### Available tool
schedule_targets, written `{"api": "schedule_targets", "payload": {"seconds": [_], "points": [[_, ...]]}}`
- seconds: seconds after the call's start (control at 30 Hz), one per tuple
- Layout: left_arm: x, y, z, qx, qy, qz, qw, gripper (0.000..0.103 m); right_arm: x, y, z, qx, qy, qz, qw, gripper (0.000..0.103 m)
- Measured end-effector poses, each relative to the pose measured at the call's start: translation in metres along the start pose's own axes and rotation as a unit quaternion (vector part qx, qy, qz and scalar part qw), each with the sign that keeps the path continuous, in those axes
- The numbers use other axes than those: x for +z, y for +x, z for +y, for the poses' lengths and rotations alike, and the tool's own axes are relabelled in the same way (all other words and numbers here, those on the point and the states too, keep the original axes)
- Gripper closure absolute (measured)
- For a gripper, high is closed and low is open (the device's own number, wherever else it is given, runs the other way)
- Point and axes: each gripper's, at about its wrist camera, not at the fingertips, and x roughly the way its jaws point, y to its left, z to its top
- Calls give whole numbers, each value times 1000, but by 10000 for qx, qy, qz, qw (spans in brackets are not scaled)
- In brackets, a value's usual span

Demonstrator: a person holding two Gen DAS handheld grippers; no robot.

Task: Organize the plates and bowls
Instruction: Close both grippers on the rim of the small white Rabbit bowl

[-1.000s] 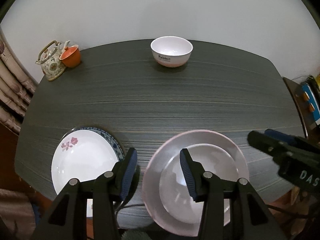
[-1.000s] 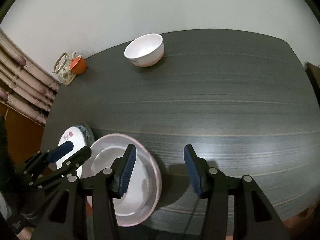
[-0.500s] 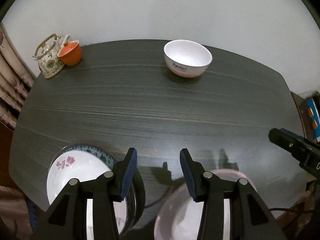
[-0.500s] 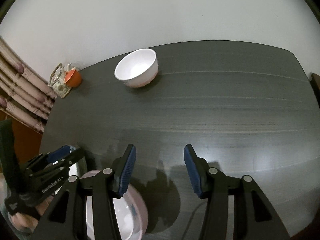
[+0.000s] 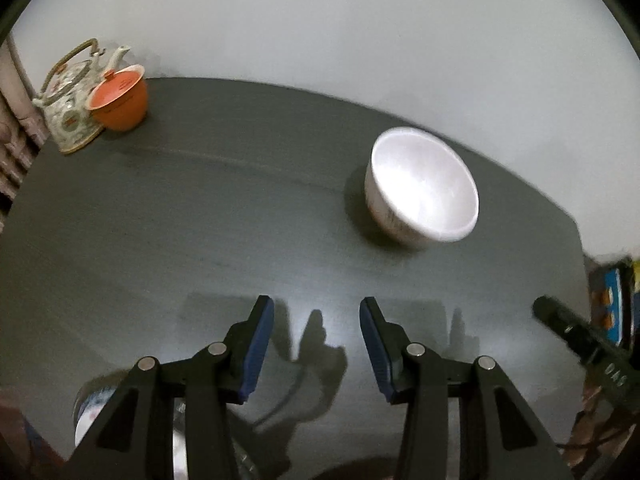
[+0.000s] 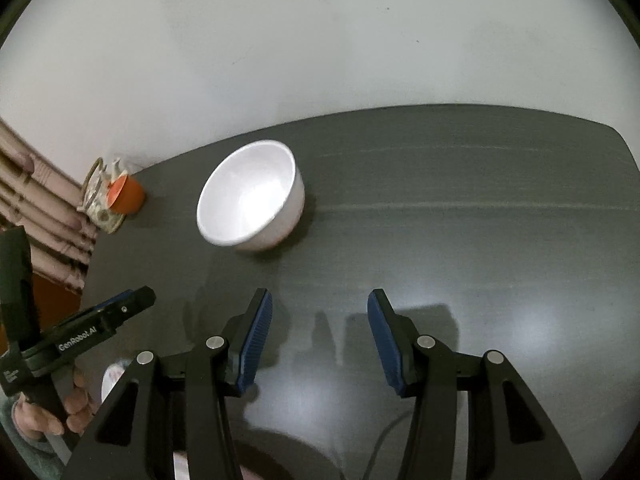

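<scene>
Blue-padded fingers [image 5: 256, 346] of the left gripper [image 5: 316, 344] and right gripper [image 6: 320, 340] are spread wide, empty, above the dark grey wood-grain table [image 6: 460, 220]. Ahead a glossy white ceramic bowl [image 5: 424, 188] sits upright, unobstructed; a floral teapot [image 5: 70, 96] touches an orange cup [image 5: 118, 98] at the far corner.

The left hand-held gripper [image 5: 316, 344] hangs gaping and empty above the dark table [image 5: 200, 220], the white bowl [image 5: 422, 190] ahead-right.

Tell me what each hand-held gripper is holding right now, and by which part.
Nothing is held. The left hand-held gripper and right hand-held gripper are both open over the table, short of the white bowl.
</scene>
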Motion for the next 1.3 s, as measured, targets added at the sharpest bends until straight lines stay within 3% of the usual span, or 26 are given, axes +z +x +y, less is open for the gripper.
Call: {"api": "schedule_targets", "payload": {"seconds": [0.37,0.57,0.7,0.9,0.97,1.3], "points": [[71,49,-16,-315,-286,289,9987,58,63,66,16,-63,179,303,9994,56],[83,76,-18,-296,-412,587,9970,58,76,97,20,-225,217,584,9978,56],[85,85,-16,-296,-436,629,9966,58,78,110,17,-198,343,673,9969,62],[81,84,-21,-573,-439,592,9956,82,75,115,17,115,434,747,9962,83],[80,83,-27,-634,-370,568,9957,90,73,113,20,107,414,741,9963,84],[73,64,-38,-559,-277,535,9966,90,52,85,27,63,385,744,9965,84]]}}
